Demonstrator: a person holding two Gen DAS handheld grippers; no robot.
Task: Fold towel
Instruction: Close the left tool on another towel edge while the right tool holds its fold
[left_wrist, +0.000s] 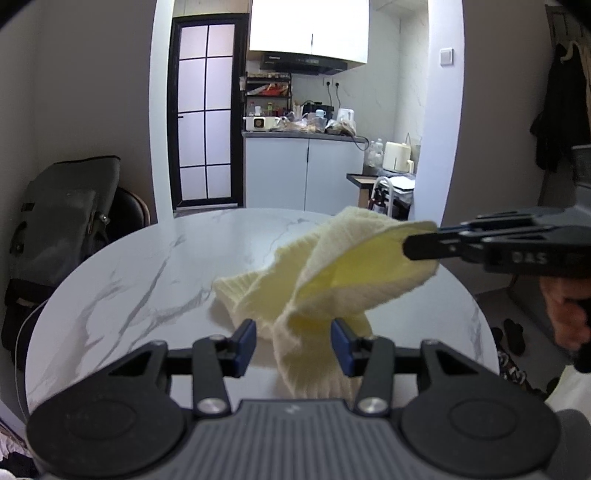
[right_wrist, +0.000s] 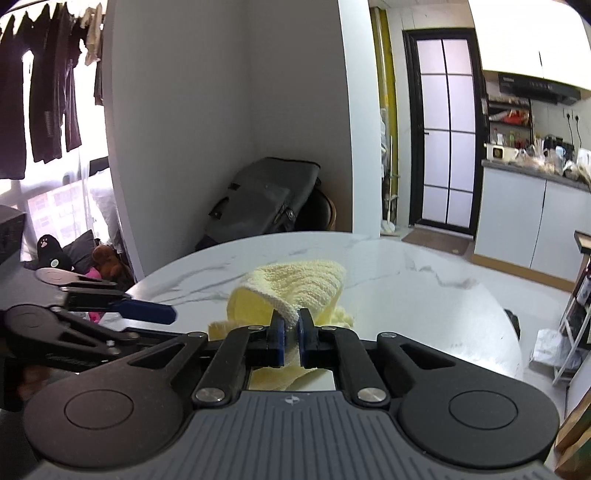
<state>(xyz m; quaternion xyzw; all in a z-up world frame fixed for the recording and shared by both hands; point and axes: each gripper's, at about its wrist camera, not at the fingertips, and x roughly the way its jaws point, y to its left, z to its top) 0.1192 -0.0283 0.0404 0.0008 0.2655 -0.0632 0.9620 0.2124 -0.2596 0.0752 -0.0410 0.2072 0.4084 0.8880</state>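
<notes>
Soft yellow towel half-lifted off a round marble-look table, ready for a fold.

The left gripper (left_wrist: 293, 341) has its blue-padded fingers apart, straddling a hanging strand of the towel (left_wrist: 325, 280) without pressing it. The towel is light, limp terry with a ribbed pile; it likely sags and twists unless taken at a hemmed corner. The right gripper (right_wrist: 291, 334) has its fingers clamped on the towel's stitched edge, above the smooth, glossy table (right_wrist: 424, 295).

Round white marble-veined table (left_wrist: 155, 266); pale yellow towel (left_wrist: 258, 291) rumpled on it, one corner lifted.
</notes>
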